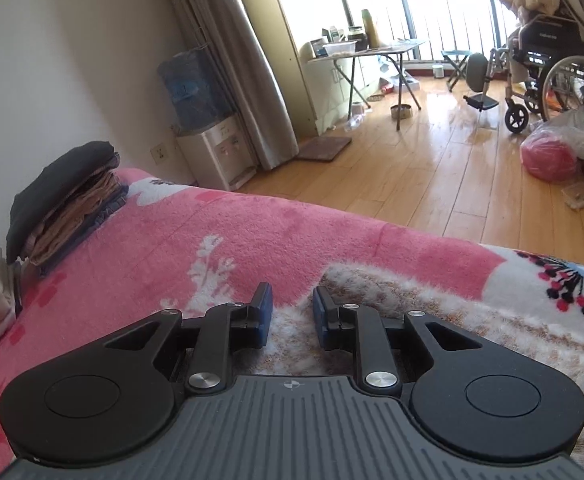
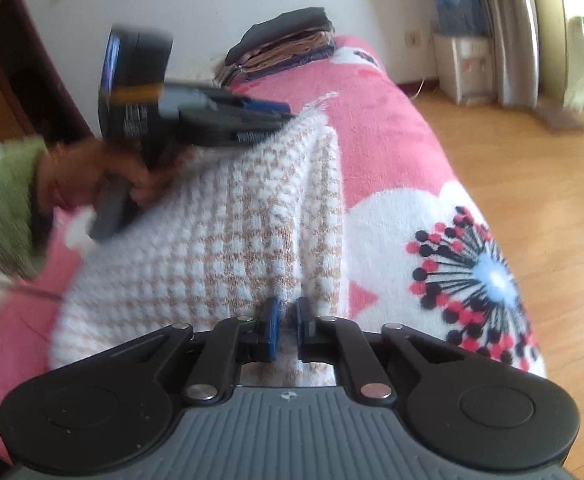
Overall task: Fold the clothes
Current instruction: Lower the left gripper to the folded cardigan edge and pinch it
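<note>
- Right gripper (image 2: 286, 328): my jaws are narrowed onto a raised ridge of the checked knit garment (image 2: 212, 248), with white fleece visible between the pads. I read this as a pinch on the near hem so that end stays put while the far end is worked.
- Left gripper (image 1: 292, 312): the jaws are parted with nothing between them in its own view, hovering low over the garment's fuzzy edge. From the right wrist view it sits at the garment's far end, touching or just above the fabric; motion blur means I can't tell if it grips there.
- Hand (image 2: 104, 176) with a green cuff holds the left gripper's handle.
- Garment lies lengthwise on the pink floral blanket (image 2: 391, 128), near the bed edge facing the floor. A crease runs down its right side with the edge turned over, so it looks part-folded.
- Stack of folded clothes (image 1: 64, 200) sits at the far corner of the bed against the wall, black item on top. Likely the drop-off pile, which explains working at this end.
- Risk: fleece is slippery-thick; a shallow pinch may slide off.
</note>
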Demonstrator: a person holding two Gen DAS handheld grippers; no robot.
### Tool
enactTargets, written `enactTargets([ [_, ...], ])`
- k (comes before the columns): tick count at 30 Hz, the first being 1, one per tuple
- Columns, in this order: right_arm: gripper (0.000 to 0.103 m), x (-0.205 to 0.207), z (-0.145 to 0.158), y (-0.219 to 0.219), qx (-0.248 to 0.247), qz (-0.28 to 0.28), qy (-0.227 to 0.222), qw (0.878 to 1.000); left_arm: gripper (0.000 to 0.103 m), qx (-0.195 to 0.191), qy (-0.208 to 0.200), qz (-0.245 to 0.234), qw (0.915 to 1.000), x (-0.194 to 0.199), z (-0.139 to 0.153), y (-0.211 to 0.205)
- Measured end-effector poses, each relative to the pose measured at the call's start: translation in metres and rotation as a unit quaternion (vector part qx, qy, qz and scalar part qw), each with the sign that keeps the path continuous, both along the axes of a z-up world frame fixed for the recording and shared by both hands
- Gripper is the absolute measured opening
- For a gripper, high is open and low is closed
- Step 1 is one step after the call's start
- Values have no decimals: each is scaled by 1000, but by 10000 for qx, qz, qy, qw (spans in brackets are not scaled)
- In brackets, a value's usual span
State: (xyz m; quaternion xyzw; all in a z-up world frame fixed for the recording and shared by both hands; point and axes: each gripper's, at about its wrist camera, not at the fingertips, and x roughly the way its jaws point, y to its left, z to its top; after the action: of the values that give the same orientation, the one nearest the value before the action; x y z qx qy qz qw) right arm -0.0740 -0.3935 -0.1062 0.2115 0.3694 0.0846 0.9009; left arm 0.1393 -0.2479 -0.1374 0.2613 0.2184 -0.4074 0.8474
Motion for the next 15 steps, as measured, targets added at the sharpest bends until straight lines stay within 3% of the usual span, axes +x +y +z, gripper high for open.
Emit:
enactTargets([
  [1, 15, 1, -1, -4, 146, -13, 29, 9999, 21, -62, 59, 14, 10000, 2, 1, 3],
  [3, 35, 4, -2, -12, 439, -39, 86, 9990, 21, -127, 104, 26, 9999, 3, 2, 5],
  [8, 45, 32, -6, -9, 538, 108, 76, 9985, 21, -217, 124, 26, 9997, 3, 4, 8],
  [10, 43, 45, -12, -10, 778, 173, 75, 9968, 21, -305, 170, 31, 9994, 4, 6, 10],
  [12, 18, 49, -12, -9, 878, 192, 69, 9959, 21, -440, 210, 56, 9988, 5, 11, 14],
  [15, 13, 40, 2, 2, 548, 189, -147, 9982, 21, -847, 124, -12, 9963, -6, 27, 25],
])
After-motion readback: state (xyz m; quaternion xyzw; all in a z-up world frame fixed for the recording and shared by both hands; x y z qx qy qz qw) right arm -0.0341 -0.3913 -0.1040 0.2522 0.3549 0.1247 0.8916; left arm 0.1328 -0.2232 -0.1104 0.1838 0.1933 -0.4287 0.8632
